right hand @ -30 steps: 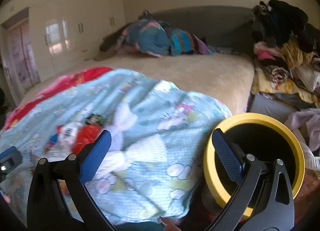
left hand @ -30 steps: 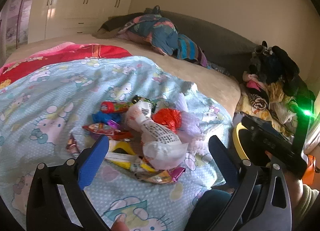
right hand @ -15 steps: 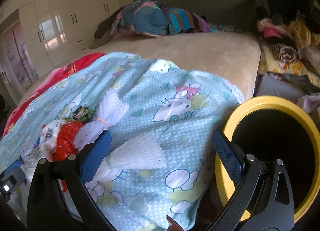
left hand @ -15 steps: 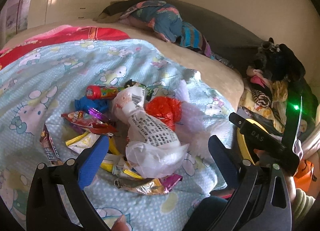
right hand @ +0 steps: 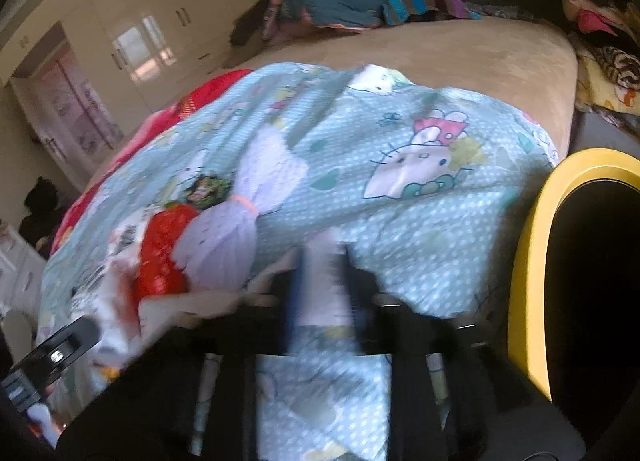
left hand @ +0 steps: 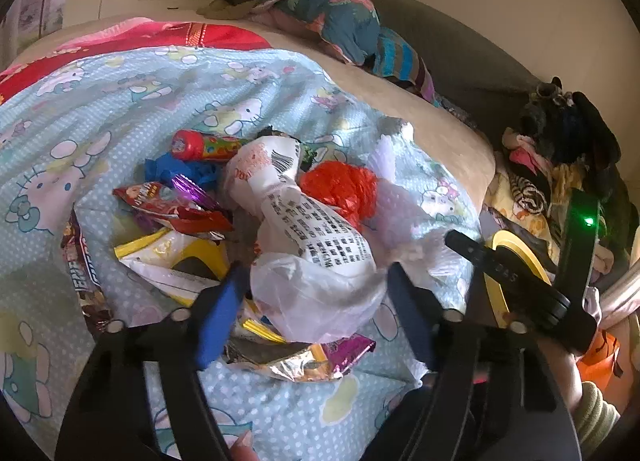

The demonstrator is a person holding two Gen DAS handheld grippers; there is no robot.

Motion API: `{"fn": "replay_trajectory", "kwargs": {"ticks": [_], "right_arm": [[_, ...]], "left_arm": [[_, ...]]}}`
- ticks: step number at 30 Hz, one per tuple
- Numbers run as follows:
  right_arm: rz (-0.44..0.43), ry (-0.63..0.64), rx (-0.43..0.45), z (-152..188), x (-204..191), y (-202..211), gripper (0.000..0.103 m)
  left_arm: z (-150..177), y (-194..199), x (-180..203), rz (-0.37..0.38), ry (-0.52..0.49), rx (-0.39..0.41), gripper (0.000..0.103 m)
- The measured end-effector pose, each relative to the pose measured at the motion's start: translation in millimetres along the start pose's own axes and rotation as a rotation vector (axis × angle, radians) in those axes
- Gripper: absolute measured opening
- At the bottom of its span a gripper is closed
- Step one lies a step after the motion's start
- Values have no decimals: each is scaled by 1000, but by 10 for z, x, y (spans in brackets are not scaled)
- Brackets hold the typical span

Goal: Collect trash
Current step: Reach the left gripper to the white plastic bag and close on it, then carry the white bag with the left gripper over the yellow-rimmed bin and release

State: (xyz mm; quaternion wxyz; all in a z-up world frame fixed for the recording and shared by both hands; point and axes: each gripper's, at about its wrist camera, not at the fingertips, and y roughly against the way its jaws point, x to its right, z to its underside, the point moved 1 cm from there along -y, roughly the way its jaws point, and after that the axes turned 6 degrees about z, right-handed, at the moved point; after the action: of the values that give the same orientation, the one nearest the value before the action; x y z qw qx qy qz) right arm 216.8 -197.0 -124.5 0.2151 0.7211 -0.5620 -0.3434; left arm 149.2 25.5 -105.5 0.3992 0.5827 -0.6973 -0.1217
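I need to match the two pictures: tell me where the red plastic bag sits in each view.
Left wrist: red plastic bag at centre, right of the white printed bag.
Right wrist: at left-centre, beside white foam netting.
Shared landmark: yellow-rimmed bin, at right in both.

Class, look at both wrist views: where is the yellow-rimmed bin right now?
The yellow-rimmed bin stands at the right edge of the right wrist view, beside the blue cartoon blanket; the left view shows only a sliver of its rim.
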Motion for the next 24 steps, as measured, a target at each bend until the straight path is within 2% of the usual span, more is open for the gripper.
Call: {"fn": "replay_trajectory", "kwargs": {"ticks": [5,9,18,24], "right_arm": [[-28,12,21,32,7,167,3],[-32,31,56,60,-11,339,3],[-58,91,135,71,-86,672,3],[-95,122,186,34,-126,942,3]], "left_arm": [[20,24,-7,7,-4,3,46],[4,126,18,11,-20,32,39],[-127,490,109,55,-65,130,35],[-161,666,252,80,-106,166,35]]}}
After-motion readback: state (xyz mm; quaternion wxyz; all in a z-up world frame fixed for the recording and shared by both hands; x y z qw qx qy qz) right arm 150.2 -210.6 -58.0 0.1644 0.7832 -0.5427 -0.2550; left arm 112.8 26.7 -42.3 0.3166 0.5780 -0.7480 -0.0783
